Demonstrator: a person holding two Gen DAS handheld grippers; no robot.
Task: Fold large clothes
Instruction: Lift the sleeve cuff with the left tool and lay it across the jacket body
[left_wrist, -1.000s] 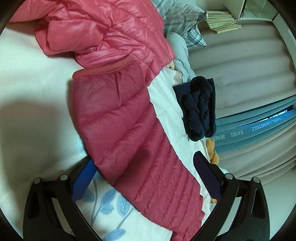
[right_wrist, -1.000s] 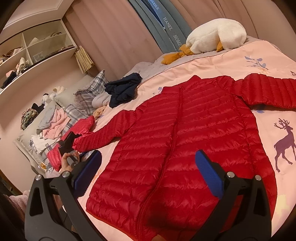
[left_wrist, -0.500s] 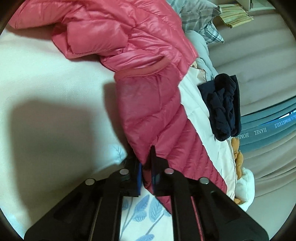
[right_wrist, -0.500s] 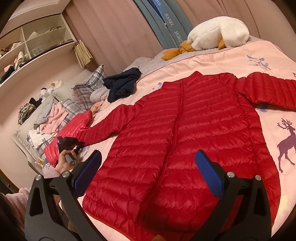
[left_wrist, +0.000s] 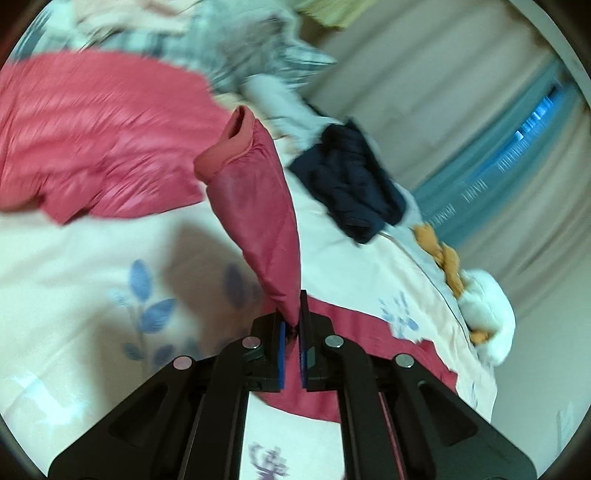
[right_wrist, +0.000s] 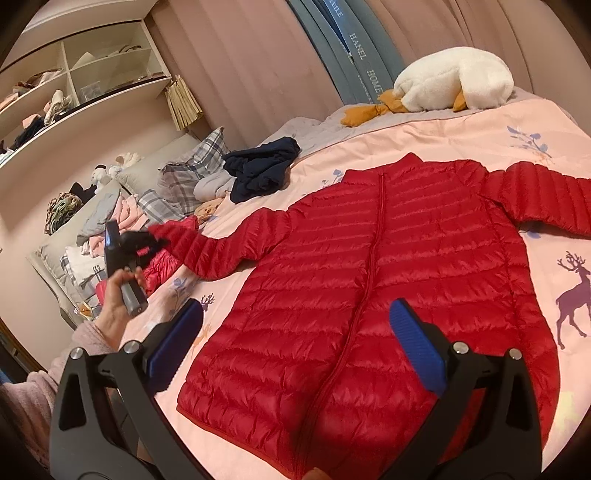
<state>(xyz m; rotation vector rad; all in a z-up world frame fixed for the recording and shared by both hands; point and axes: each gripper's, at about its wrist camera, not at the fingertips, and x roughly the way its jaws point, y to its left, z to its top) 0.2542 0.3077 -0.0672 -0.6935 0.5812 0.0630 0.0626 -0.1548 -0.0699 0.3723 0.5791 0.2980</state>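
Note:
A red quilted puffer jacket (right_wrist: 373, 280) lies flat and front up on the pink bedspread (right_wrist: 461, 136), sleeves spread. My left gripper (left_wrist: 291, 325) is shut on the jacket's left sleeve (left_wrist: 258, 206), which is lifted off the bed with its cuff hanging free ahead of the fingers. From the right wrist camera, the left gripper (right_wrist: 157, 242) is seen at the far left, held by a hand (right_wrist: 118, 299), pinching that sleeve (right_wrist: 221, 247) near its end. My right gripper (right_wrist: 295, 347) hovers open over the jacket's lower hem, nothing between its blue pads.
A second pink-red puffer jacket (left_wrist: 92, 136) is heaped by the bed's edge. A dark navy garment (right_wrist: 258, 170), plaid pillows (right_wrist: 192, 173) and a clothes pile lie at the left. A white plush goose (right_wrist: 450, 81) lies at the headboard end. Shelves (right_wrist: 74, 85) stand beyond.
My left gripper closed on the sleeve, then lifted and rolled, raising the sleeve end off the bed. The right gripper stayed open over the hem, barely moving.

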